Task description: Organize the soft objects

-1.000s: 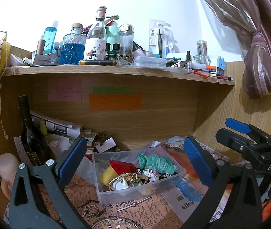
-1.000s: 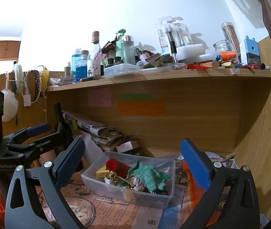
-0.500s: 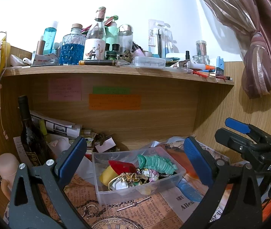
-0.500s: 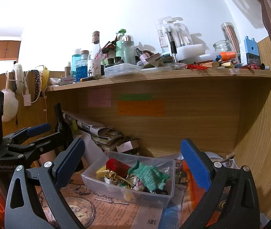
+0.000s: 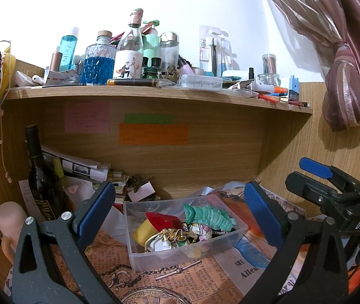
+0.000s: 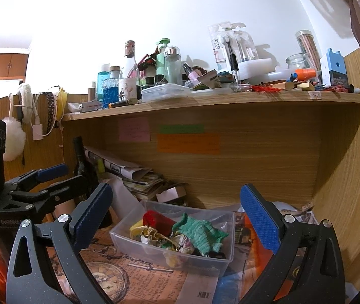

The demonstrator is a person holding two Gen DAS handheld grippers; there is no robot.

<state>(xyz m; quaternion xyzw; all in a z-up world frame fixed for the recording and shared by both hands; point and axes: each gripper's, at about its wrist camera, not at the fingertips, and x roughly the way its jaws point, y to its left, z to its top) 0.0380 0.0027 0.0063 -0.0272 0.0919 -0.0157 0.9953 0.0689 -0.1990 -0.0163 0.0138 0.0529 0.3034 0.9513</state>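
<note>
Clear plastic forms the bin (image 5: 180, 248) that holds the soft things: a green cloth (image 5: 207, 216), a red piece (image 5: 162, 219), a yellow one (image 5: 141, 230) and a gold-trimmed pouch (image 5: 169, 235), all heaped together at the middle of the desk, on printed paper (image 5: 180, 278). The left gripper (image 5: 180, 207) and the right gripper (image 6: 174, 205) both hang near the bin with jaws spread wide and nothing between them. The likely trouble is the tangle: a pinch on the green cloth may drag its neighbours out with it. The bin looks light, so a snagged fabric could tip or slide it on the paper. A bottle (image 5: 39, 177) stands at the far left, and a wide swing of the left gripper could knock it over. The two grippers are close, so they could also collide over the bin.
</note>
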